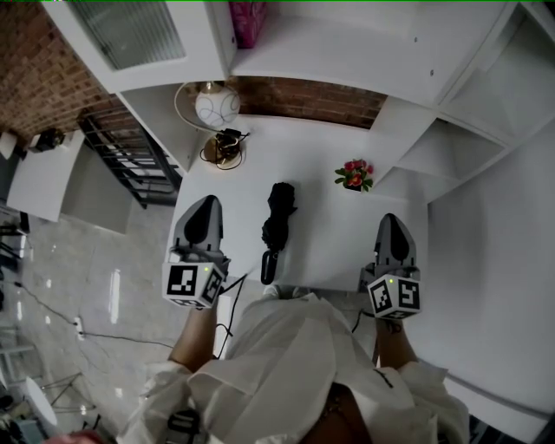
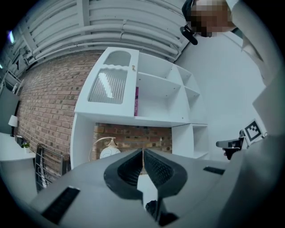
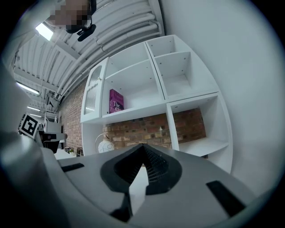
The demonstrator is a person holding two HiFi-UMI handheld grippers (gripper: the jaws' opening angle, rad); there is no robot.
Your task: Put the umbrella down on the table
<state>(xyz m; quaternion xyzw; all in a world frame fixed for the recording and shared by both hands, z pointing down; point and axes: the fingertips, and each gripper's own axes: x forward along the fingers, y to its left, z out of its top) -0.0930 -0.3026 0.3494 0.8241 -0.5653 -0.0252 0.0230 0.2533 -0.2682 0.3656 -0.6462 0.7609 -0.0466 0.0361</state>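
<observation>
Umbrella lies flat on table; my left tongs and right tongs are pinched together, empty. I judge the task done.

Pink book partly off-frame

left grey gripper: level, aimed far, jaws together, empty | right grey gripper: level, aimed far, jaws together, empty

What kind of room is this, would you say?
Likely a home-style study or living-room nook: a white table built into white shelving, a brick wall behind, plus a globe lamp and potted flowers.
</observation>
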